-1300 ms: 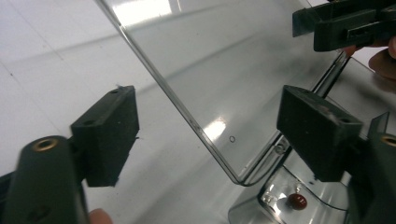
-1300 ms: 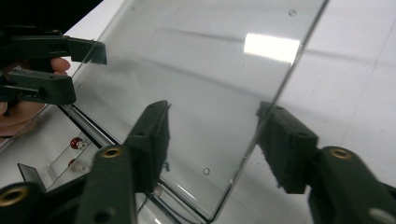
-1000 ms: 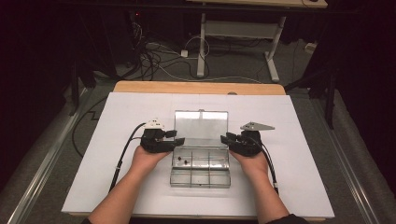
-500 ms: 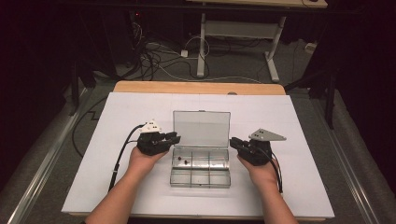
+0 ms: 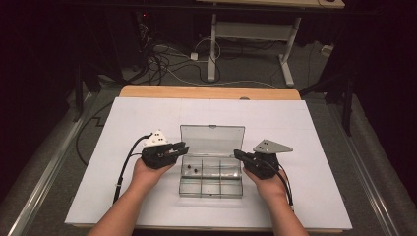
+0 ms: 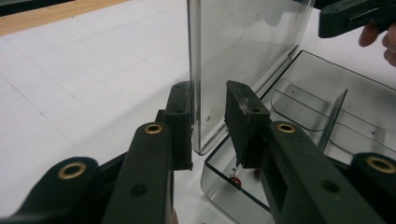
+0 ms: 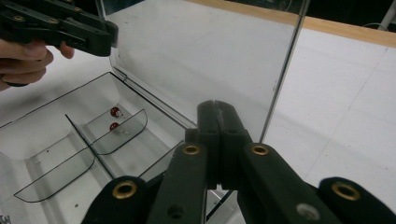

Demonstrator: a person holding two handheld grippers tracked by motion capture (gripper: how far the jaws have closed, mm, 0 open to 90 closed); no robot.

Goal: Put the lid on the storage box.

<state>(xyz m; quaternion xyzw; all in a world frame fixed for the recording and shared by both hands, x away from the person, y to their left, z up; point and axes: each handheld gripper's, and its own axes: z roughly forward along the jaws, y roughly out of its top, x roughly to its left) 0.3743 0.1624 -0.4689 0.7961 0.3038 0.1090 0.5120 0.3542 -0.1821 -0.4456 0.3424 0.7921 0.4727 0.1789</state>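
Note:
A clear plastic compartment box sits mid-table with its lid standing open. Two small red pieces lie in a back-left compartment, also visible as red pieces in the right gripper view. My left gripper is at the lid's left edge. In its own view the left gripper is open, with the lid edge between the jaws and against the left one. My right gripper is at the box's right side. Up close the right gripper is shut on nothing, just in front of the lid.
The box rests on a white board over a wooden tabletop. Cables trail from both grippers toward me. Beyond the table, a dark floor holds loose wires and a desk frame.
Both hands have drawn back toward me a little. The right gripper swung out to the right, then came back to the box's right side. The lid stays open.

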